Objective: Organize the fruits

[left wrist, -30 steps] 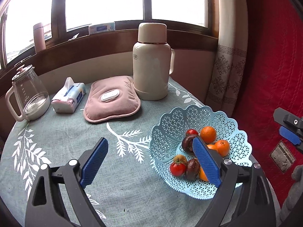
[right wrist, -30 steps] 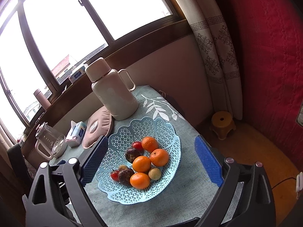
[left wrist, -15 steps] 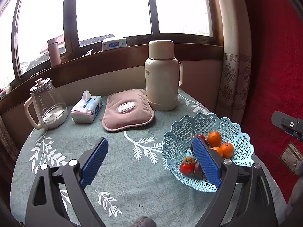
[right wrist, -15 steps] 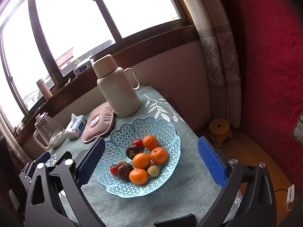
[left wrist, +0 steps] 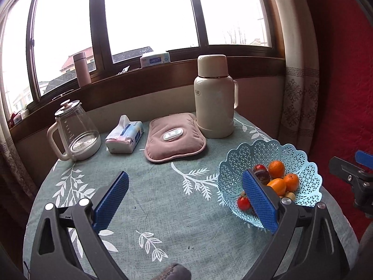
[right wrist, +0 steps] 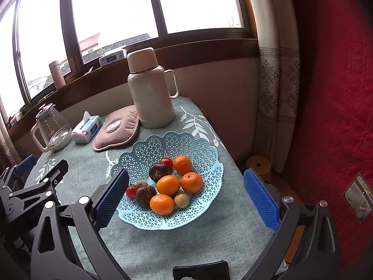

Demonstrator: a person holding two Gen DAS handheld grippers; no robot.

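Round table (right wrist: 144, 245) w/ teal cloth, white leaf print; on its right side sits the basket (right wrist: 205, 163), pale blue plastic, openwork lattice, scalloped rim, shallow bowl shape, roundish so no clear long axis, mouth facing up. Behind it, cream thermos (right wrist: 150, 88), smooth, upright, handle to the right; beside that a pink soft pad (left wrist: 174, 137) lying flat w/ white oval button, then tissue pack (left wrist: 124, 137) and clear glass kettle (left wrist: 74, 133) at far left. Fruit piled in basket's centre: four oranges (right wrist: 168, 185), glossy, round; two dark purple wrinkly fruits (right wrist: 158, 171); two small red tomatoes (right wrist: 167, 162); a small tan round one (right wrist: 181, 200). Left gripper (left wrist: 185, 200) over bare cloth left of basket, blue ribbed pads wide apart, nothing held. Right gripper (right wrist: 186, 196) above the basket's near side, jaws spread wide too, empty.
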